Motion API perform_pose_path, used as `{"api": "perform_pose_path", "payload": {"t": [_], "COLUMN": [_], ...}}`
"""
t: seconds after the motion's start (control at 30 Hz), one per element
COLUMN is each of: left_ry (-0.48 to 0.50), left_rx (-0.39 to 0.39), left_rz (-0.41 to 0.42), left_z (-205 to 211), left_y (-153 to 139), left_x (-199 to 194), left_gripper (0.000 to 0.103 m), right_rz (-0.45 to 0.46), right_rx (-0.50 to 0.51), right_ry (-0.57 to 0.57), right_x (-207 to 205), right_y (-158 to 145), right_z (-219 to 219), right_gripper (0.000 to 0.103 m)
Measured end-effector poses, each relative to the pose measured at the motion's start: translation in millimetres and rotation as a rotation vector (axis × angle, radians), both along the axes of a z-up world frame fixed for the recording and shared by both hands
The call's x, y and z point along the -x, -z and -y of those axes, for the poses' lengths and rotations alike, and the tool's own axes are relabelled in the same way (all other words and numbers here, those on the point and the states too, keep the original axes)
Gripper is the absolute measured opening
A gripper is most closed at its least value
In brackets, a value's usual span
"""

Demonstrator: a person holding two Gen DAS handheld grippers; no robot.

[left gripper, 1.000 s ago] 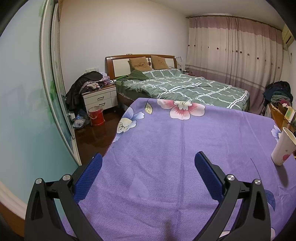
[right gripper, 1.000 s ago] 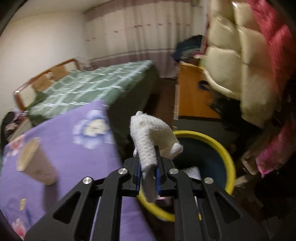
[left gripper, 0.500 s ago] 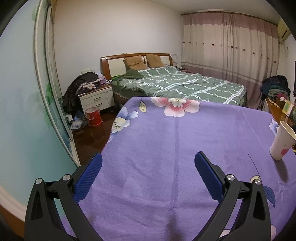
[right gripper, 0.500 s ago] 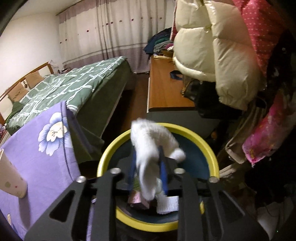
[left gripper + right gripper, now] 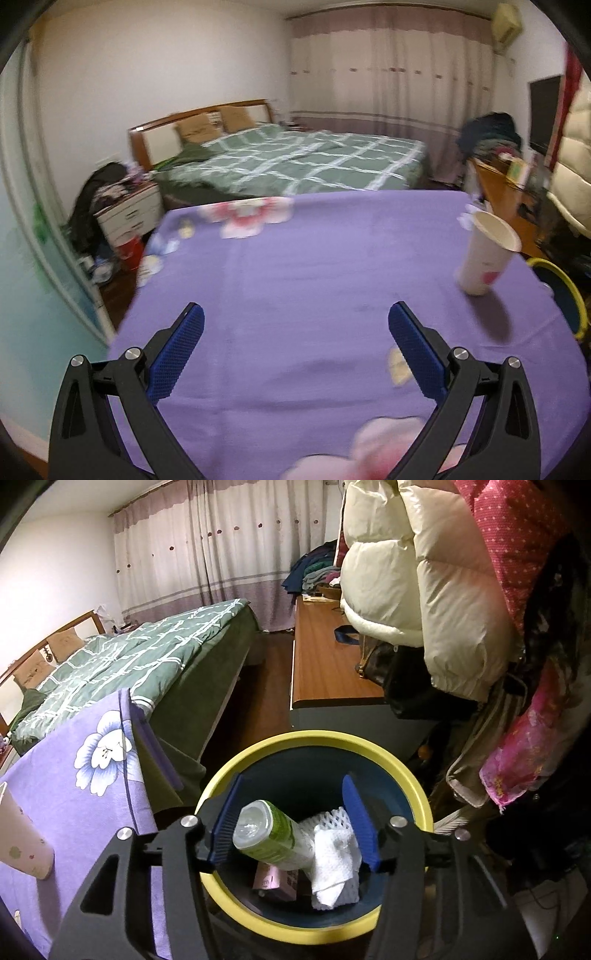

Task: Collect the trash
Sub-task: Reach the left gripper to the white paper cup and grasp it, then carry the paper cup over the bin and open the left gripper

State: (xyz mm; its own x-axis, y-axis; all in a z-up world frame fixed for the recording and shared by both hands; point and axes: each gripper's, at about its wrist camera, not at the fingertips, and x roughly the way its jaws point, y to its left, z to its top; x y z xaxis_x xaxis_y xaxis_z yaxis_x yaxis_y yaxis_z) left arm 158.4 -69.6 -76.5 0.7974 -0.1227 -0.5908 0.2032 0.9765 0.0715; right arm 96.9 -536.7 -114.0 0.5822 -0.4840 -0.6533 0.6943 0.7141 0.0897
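Observation:
My right gripper (image 5: 293, 794) is open and empty, right above the dark blue trash bin with a yellow rim (image 5: 258, 753). Inside the bin lie a white foam net (image 5: 334, 860), a green-labelled plastic bottle (image 5: 273, 834) and a pink carton (image 5: 275, 880). My left gripper (image 5: 293, 325) is open and empty, low over the purple flowered tablecloth (image 5: 295, 266). A white paper cup (image 5: 484, 254) stands on the cloth at the right, ahead of the right finger. The cup's edge also shows at the left of the right wrist view (image 5: 22, 845). The bin's rim shows past the table's right edge (image 5: 569, 291).
A small pale scrap (image 5: 397, 367) lies on the cloth by the left gripper's right finger. A green bed (image 5: 295, 162) stands beyond the table. A wooden desk (image 5: 325, 668) and hanging coats (image 5: 424, 583) crowd the bin's far and right sides.
My right gripper moved over the bin, opened and let go of the white foam net, which now lies in the bin. The left gripper swung right, bringing the cup and bin closer into view.

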Motion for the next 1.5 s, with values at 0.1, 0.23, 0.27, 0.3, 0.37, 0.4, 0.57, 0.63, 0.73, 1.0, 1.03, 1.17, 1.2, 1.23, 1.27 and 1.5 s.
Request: {"api": "perform_pose_path", "payload": {"t": [0.1, 0.23, 0.27, 0.3, 0.37, 0.4, 0.57, 0.63, 0.73, 1.0, 1.03, 1.17, 1.2, 1.23, 1.27, 1.5], "left_ry": [0.078, 0.171, 0.188, 0.208, 0.26, 0.27, 0.318, 0.329, 0.313, 0.269, 0.268, 0.282, 0.292, 0.295, 0.299, 0.37], "left_rx": [0.006, -0.008, -0.009, -0.009, -0.006, -0.007, -0.004, 0.014, 0.042, 0.136, 0.129, 0.104, 0.093, 0.086, 0.083, 0.086], "left_rz": [-0.025, -0.041, -0.046, -0.054, -0.074, -0.076, -0.105, -0.126, -0.16, -0.255, -0.247, -0.25, -0.25, -0.248, -0.243, -0.218], "left_z": [29, 70, 78, 87, 110, 117, 157, 168, 182, 202, 206, 216, 219, 221, 223, 246], "left_y": [2, 6, 6, 7, 8, 9, 12, 11, 10, 27, 27, 32, 33, 33, 33, 19], "left_x": [0, 3, 4, 5, 5, 6, -7, -16, -37, -78, -79, -81, -81, -80, -78, -65], "left_gripper": [0.098, 0.098, 0.098, 0.098, 0.098, 0.098, 0.098, 0.098, 0.098, 0.098, 0.095, 0.071, 0.066, 0.058, 0.055, 0.054], "right_rz": [0.008, 0.012, 0.012, 0.012, 0.015, 0.018, 0.035, 0.044, 0.058, 0.075, 0.075, 0.07, 0.067, 0.064, 0.06, 0.038], "right_rx": [-0.004, -0.011, -0.011, -0.011, -0.012, -0.016, -0.047, -0.056, -0.074, -0.077, -0.075, -0.077, -0.075, -0.072, -0.067, -0.049], "right_ry": [-0.003, -0.008, -0.009, -0.011, -0.016, -0.019, -0.033, -0.045, -0.066, -0.083, -0.082, -0.088, -0.092, -0.097, -0.103, -0.126], "right_x": [1, 1, 1, 1, 1, 1, 3, 4, 6, 20, 21, 25, 25, 26, 27, 51], "right_y": [0, 0, 0, 0, 0, 0, 1, -1, -2, -6, -6, -3, -3, -3, -2, 2], "right_z": [0, 1, 0, 0, 0, 0, 4, 4, 5, 12, 13, 17, 17, 18, 19, 28], "right_gripper": [0.055, 0.055, 0.056, 0.056, 0.057, 0.058, 0.059, 0.059, 0.059, 0.062, 0.062, 0.062, 0.062, 0.062, 0.062, 0.062]}}
